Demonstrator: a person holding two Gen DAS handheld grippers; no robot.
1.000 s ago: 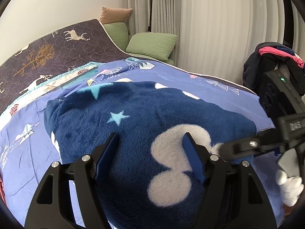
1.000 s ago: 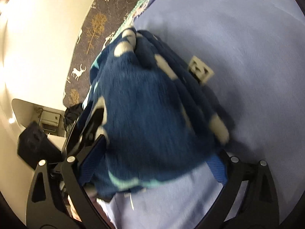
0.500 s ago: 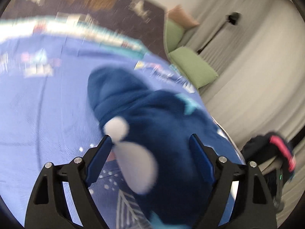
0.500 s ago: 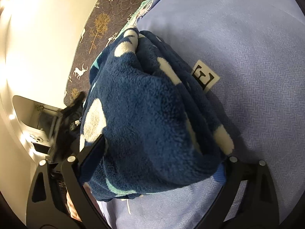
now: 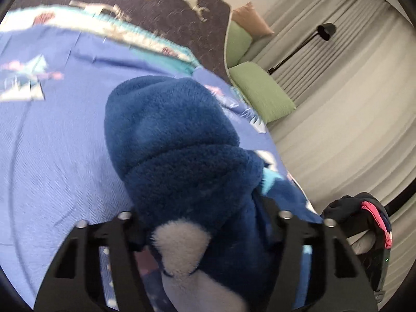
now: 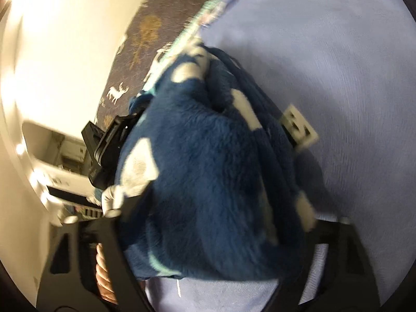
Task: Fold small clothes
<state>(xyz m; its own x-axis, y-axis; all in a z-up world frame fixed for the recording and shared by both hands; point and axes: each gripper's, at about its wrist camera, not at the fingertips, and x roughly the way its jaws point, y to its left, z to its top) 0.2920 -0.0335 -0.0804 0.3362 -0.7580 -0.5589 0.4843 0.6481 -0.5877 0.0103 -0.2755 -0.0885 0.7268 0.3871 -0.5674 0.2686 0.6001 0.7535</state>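
Thick navy fleece bundled between both of your tongs on the blue bedsheet (image 5: pixel 52 156).

At nine o'clock your left gripper (image 5: pixel 205 223), jaws just closing, pinches the plush fleece garment (image 5: pixel 176 135) at its rolled edge; at three o'clock your right gripper (image 6: pixel 215 223), also just closing, squeezes the same bundle. It looks light, soft and springy, likely to unfold, so grip through stacked layers near the edges.

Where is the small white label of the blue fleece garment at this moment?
In the right wrist view, the white label sticks out from the right edge of the blue fleece garment, right of centre, lying against the lilac bedspread.
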